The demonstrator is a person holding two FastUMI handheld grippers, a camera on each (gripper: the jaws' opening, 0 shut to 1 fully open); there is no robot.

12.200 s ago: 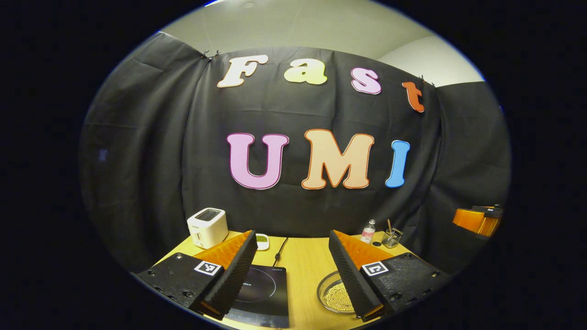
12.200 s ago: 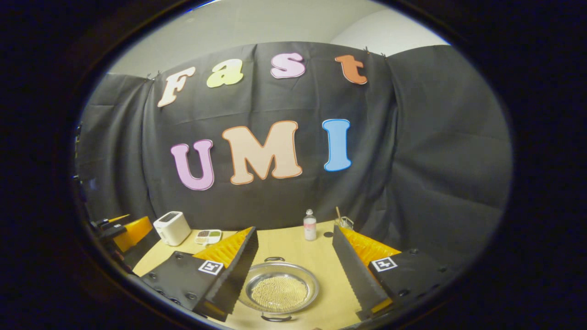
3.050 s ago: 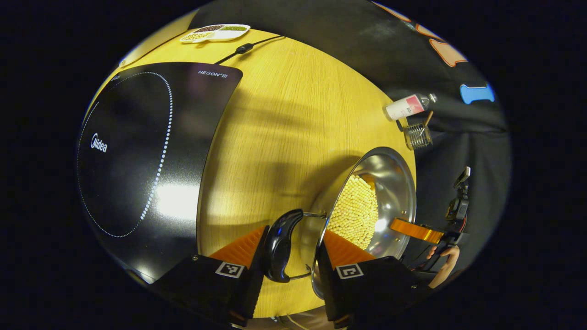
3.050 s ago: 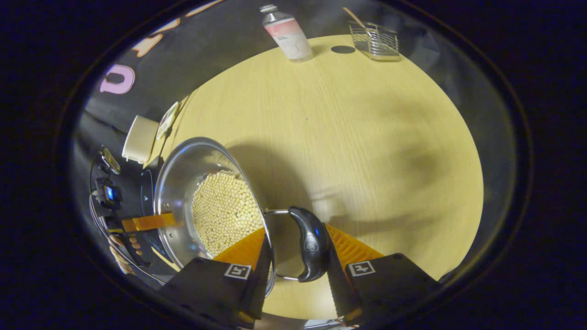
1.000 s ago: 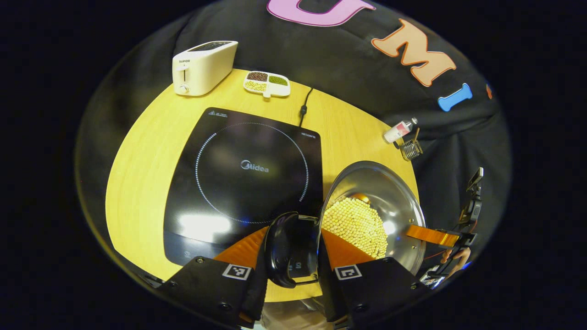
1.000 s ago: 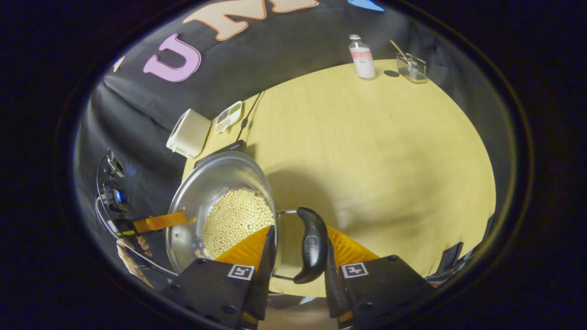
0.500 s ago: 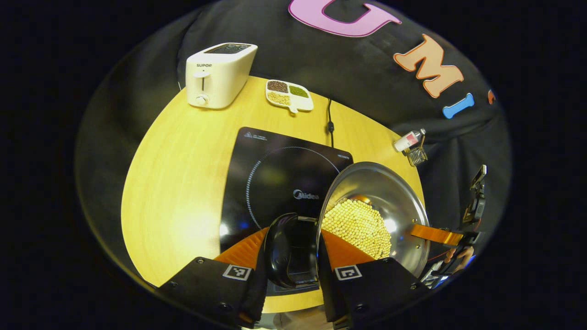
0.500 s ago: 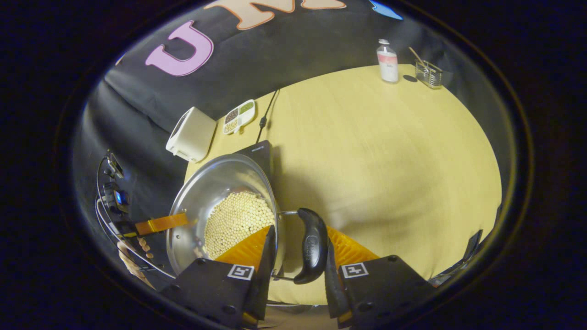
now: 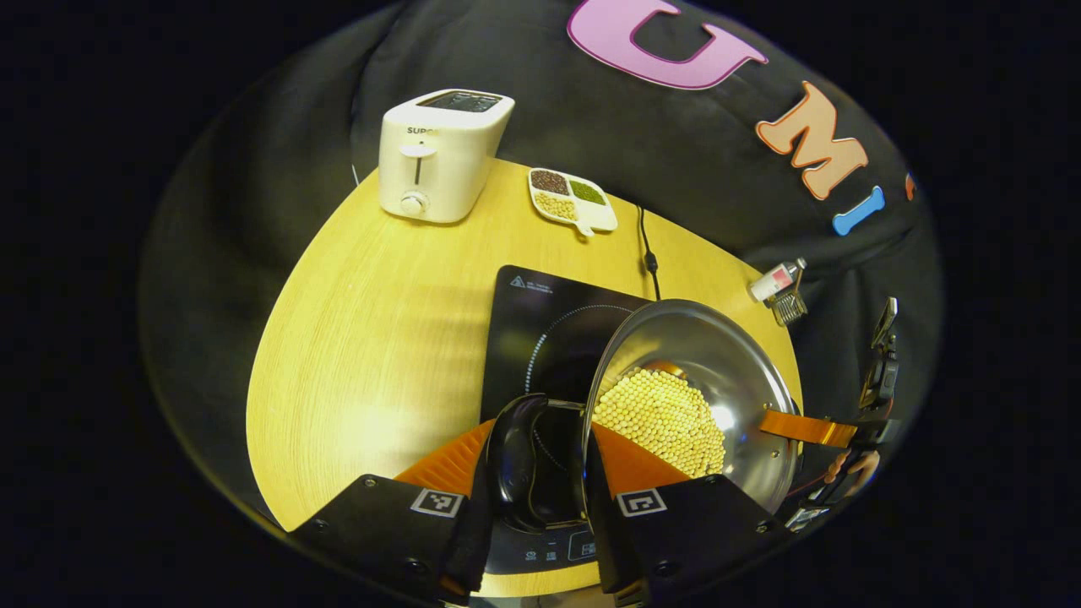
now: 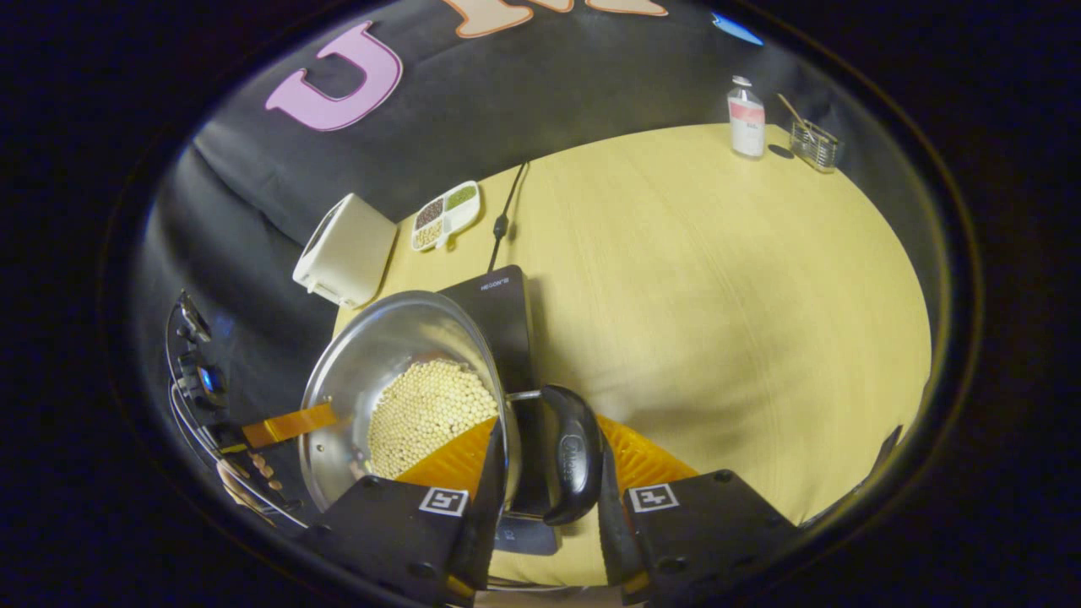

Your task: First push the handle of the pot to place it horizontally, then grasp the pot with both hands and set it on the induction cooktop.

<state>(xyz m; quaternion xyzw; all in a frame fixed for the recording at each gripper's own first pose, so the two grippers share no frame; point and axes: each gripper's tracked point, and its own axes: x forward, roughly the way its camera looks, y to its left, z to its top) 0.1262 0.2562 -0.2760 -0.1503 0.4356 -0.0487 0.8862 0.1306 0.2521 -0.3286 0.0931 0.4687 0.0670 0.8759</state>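
Observation:
A steel pot holding pale round beans sits between both grippers, over the black induction cooktop. My left gripper is shut on the pot's black side handle. Across the pot, the other gripper's finger sticks in over the rim, with a hand behind it. In the right gripper view my right gripper is shut on the opposite black handle of the pot. The cooktop shows behind and under the pot. I cannot tell whether the pot touches the cooktop.
At the wooden table's far edge stand a white toaster and a divided dish of beans. The cooktop's cord runs back to the wall. A small bottle and a wire holder stand at the far right corner.
Both grippers have carried the pot leftward over the table, from beside the cooktop to above it. Both still hold the handles.

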